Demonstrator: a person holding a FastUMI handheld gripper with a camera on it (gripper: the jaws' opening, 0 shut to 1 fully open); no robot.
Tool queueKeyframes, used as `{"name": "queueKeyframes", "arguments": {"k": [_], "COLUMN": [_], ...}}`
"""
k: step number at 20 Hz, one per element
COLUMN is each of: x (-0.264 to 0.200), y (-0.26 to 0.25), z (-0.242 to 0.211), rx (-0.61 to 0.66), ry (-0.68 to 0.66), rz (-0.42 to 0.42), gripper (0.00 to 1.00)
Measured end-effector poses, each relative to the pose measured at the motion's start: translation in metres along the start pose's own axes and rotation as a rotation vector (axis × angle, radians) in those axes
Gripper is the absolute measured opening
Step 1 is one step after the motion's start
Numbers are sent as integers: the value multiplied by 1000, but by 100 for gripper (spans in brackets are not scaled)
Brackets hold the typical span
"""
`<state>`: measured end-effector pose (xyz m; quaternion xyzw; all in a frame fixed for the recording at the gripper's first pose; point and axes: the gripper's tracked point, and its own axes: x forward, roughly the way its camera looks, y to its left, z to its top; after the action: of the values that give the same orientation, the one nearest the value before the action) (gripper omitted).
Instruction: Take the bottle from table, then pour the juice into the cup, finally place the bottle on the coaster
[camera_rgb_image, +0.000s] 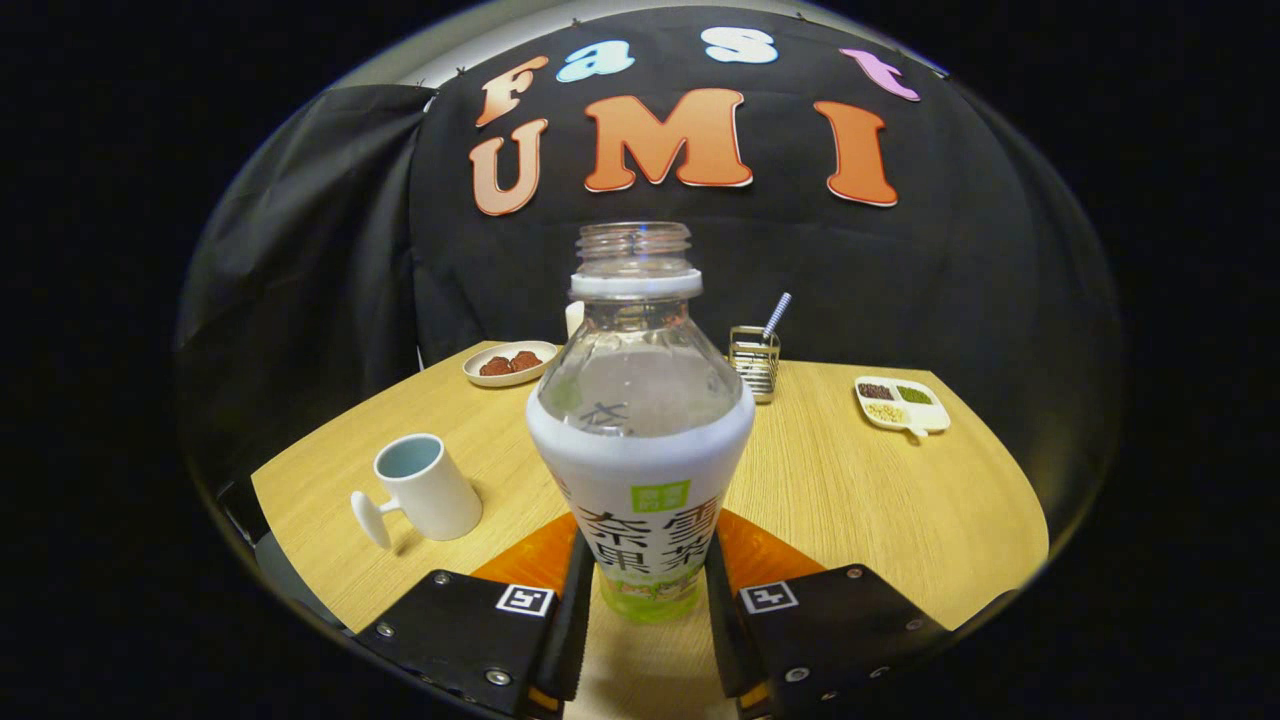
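The tool (645, 600) sat low and level, pointing toward 12 o'clock; its two fingers (578, 610) stood upright and parallel, one at 9 o'clock and one at 3 o'clock of the bottle (640, 440); both pressed against its lower body, clamping it upright.

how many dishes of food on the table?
2. A round plate with red pieces sits beyond the cup, behind the bottle; a divided dish of beans lies to the other side. The bottle, held in the tool, may hide more.
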<state>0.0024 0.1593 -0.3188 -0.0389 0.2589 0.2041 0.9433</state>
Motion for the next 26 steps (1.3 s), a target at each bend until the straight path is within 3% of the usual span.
{"name": "queueKeyframes", "arguments": {"k": [7, 16, 26], "x": [21, 42, 57], "y": [37, 42, 60], "z": [32, 25, 29], "rx": [-154, -455, -861], "ry": [18, 135, 169], "rz": [27, -148, -189], "gripper": [53, 52, 52]}}
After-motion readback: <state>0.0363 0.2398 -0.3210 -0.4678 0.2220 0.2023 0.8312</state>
